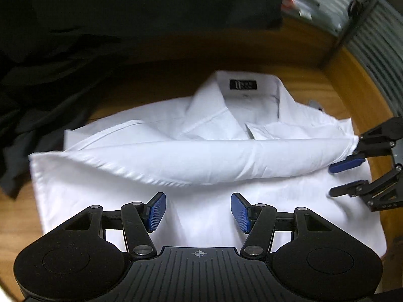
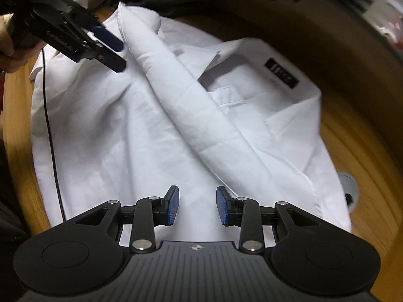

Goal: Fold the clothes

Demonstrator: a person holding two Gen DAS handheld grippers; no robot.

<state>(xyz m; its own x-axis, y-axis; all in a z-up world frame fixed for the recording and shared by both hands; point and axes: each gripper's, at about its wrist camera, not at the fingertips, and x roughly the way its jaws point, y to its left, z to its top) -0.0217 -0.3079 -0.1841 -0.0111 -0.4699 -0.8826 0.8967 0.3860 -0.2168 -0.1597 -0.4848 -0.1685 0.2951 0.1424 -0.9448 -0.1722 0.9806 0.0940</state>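
A white collared shirt [image 1: 201, 166] lies on the wooden table [image 1: 340, 88], its collar with a black label [image 1: 243, 84] at the far side. A long fold of cloth [image 1: 226, 158] runs across the shirt's middle. My left gripper [image 1: 198, 211] hovers open over the near part of the shirt, nothing between its blue pads. My right gripper [image 1: 346, 177] stands open at the fold's right end. In the right wrist view my right gripper [image 2: 198, 209] is open over the shirt [image 2: 126, 138], and my left gripper [image 2: 119, 56] is open near the fold's far end [image 2: 141, 25].
A heap of dark clothes [image 1: 50, 75] fills the left and far side of the table. A grey ribbed wall [image 1: 377, 50] stands at the right. A small grey object [image 2: 348, 181] lies beside the shirt's collar side. A thin black cable [image 2: 50, 125] crosses the shirt. A hand [image 2: 10, 50] holds the left gripper.
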